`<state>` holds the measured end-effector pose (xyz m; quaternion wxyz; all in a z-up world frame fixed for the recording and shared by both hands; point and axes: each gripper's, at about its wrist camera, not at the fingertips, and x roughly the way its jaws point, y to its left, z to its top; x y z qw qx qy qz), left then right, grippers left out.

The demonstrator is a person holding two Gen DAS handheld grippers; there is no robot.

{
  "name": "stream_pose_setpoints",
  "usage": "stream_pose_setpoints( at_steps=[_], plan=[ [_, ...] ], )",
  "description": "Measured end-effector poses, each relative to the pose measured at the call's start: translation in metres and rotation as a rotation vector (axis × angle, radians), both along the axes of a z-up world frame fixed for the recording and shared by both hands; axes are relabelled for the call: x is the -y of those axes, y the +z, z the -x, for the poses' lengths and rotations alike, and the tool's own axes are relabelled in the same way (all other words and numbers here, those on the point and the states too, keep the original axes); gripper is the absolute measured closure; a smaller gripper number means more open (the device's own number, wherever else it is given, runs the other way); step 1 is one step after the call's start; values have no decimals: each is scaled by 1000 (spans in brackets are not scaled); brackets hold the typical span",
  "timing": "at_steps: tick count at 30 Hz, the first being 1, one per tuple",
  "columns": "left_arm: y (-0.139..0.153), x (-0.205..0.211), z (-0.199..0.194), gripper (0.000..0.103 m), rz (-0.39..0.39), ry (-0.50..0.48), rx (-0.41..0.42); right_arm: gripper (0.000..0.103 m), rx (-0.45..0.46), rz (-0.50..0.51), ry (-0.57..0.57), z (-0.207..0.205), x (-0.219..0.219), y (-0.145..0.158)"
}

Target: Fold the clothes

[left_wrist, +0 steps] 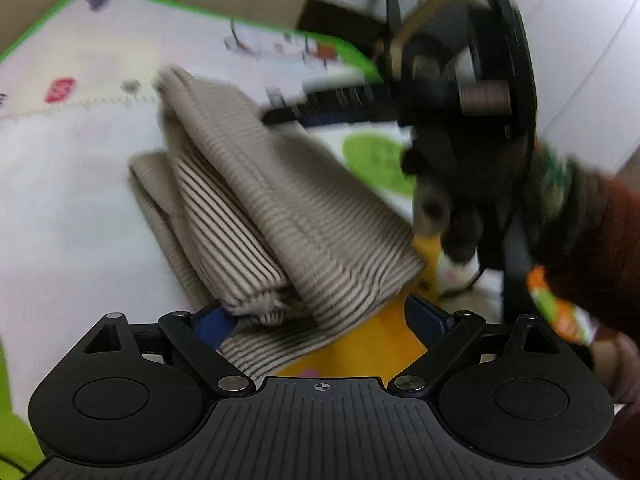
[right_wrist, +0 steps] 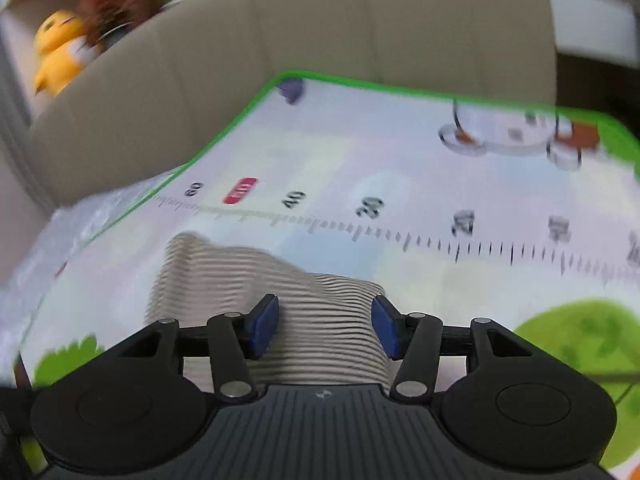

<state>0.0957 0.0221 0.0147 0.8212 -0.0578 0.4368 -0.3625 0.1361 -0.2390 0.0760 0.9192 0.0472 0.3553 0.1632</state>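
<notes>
Colourful and edged in green, a play mat [right_wrist: 400, 168] covers the floor in front of a beige sofa [right_wrist: 320, 28]. On the mat lies a striped cloth [left_wrist: 256, 208], bunched into thick folds. Its long way runs from the left gripper [left_wrist: 320, 316] up and away across the mat.

That gripper is spread wide. The near end of the cloth sits right between its blue pads [left_wrist: 214, 320], so it is the closer one. The pictures are too blurry to tell if a pad touches the cloth.

From the other side, the right gripper [right_wrist: 325, 328] is also spread, with the cloth [right_wrist: 280, 300] just ahead of and under its fingers. It grips nothing. In the left view it hovers over the far part of the cloth.

The cloth looks partly folded, though not yet neat.
</notes>
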Motion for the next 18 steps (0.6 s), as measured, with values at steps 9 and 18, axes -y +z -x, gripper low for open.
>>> stream_pose_setpoints(
  at_steps=[9,18],
  plan=[
    [-17,-61,-32,46,23,344,-79,33,182,182,227,122,-59,14],
    [-8,-48,-27,52,104,264,-31,89,164,339,243,131,-72,3]
  ],
)
